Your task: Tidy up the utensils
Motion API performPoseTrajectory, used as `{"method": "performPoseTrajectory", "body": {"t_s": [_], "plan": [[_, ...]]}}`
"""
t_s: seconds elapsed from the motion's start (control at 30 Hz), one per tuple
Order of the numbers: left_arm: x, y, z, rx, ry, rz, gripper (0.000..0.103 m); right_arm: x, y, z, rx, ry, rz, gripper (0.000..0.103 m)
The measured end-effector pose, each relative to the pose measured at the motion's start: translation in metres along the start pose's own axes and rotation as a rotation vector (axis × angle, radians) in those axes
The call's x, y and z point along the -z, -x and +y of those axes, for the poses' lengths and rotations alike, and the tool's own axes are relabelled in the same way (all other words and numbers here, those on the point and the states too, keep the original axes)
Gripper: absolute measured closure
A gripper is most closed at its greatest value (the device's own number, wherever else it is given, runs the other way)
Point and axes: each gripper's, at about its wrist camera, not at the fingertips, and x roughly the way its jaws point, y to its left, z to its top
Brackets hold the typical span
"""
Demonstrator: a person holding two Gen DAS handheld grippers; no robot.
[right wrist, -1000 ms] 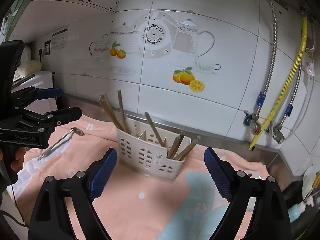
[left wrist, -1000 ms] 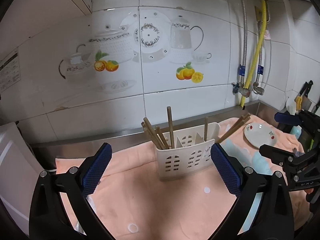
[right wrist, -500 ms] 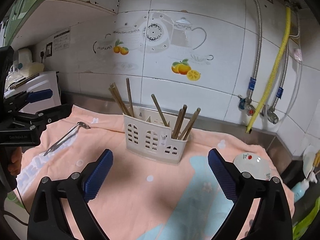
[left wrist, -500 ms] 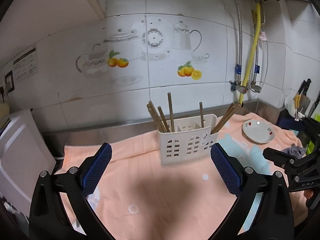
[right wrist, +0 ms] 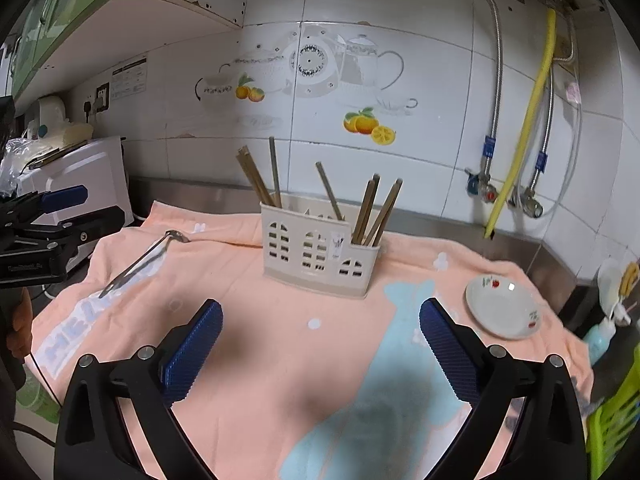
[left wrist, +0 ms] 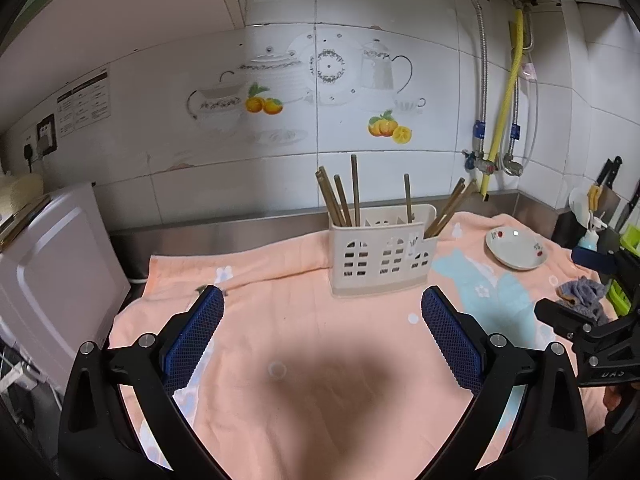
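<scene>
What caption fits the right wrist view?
Right gripper, jaws opening and empty, faces a white utensil caddy of chopsticks on a peach towel.

Wall notice [left wrist: 84, 104], upper left: print too small to read. Towel [right wrist: 76, 332], lower left: large pale letters, illegible. Gripper [right wrist: 24, 267] lettering: unreadable.
</scene>
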Motion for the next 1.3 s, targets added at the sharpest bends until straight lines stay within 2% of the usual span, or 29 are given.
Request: {"method": "performPoseTrajectory", "body": {"t_s": [0.53, 1.3], "plan": [[0.036, 0.016, -0.003, 0.01, 0.026, 0.045, 0.005, 0.031, 0.009, 0.013, 0.01, -0.02, 0.035, 0.007], [0.057, 0.003, 0.002, 0.001, 0.051, 0.104, 0.005, 0.04, 0.001, 0.0, 0.031, -0.048, 0.065, 0.007]]}}
